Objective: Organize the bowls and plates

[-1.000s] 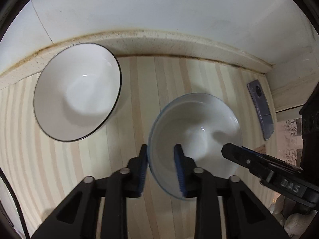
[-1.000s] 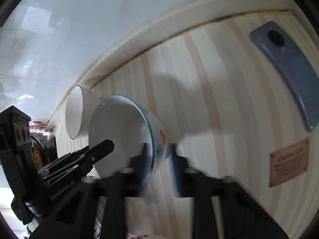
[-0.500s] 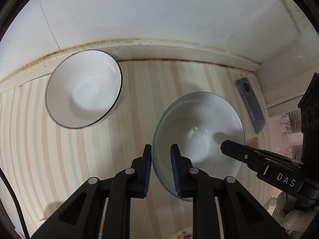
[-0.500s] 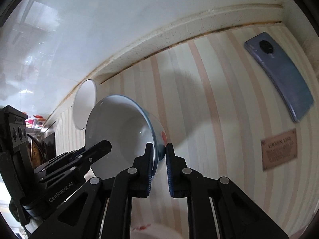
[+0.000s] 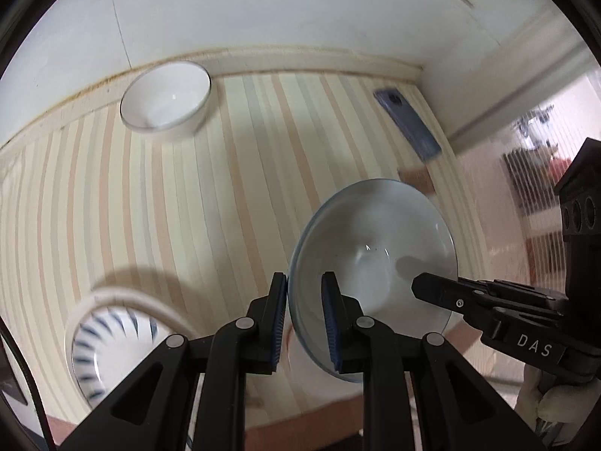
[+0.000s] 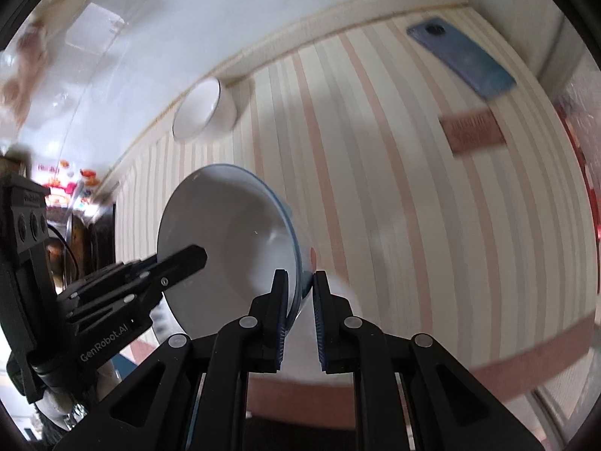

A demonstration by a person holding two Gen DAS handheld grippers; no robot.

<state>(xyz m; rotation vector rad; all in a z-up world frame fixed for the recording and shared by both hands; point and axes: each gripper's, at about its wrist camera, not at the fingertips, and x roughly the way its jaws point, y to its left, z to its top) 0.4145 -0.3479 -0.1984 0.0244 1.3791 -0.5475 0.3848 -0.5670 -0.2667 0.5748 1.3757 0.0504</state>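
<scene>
Both tongs hold one bowl, the blue-rimmed bowl, lifted clear of the striped worktop. The left tongs are closed down to the thickness of the wall, one finger inside the bowl and one outside, pinching the rim on its near-left edge. The right tongs are closed in the same way on the opposite edge, one pad inside and one against the outer wall, where a red mark shows. In the left wrist view the right tongs come in from the right with a finger reaching over the bowl's hollow, so the two grips sit roughly across the rim from each other. The bowl is tilted, its opening turned partly toward the left camera.

The relation that matters is where this bowl hangs against the other dishes. The white bowl stands upright at the back of the worktop, close against the wall ledge, well apart and up-left of the held bowl. A dish with blue stripes lies nearer, low on the left, just beside the left tongs. If the bowls are to nest, the carry runs forward and left toward the white bowl, and the left hand is on the nearer side. A blue phone lies at the right, out of that path.
</scene>
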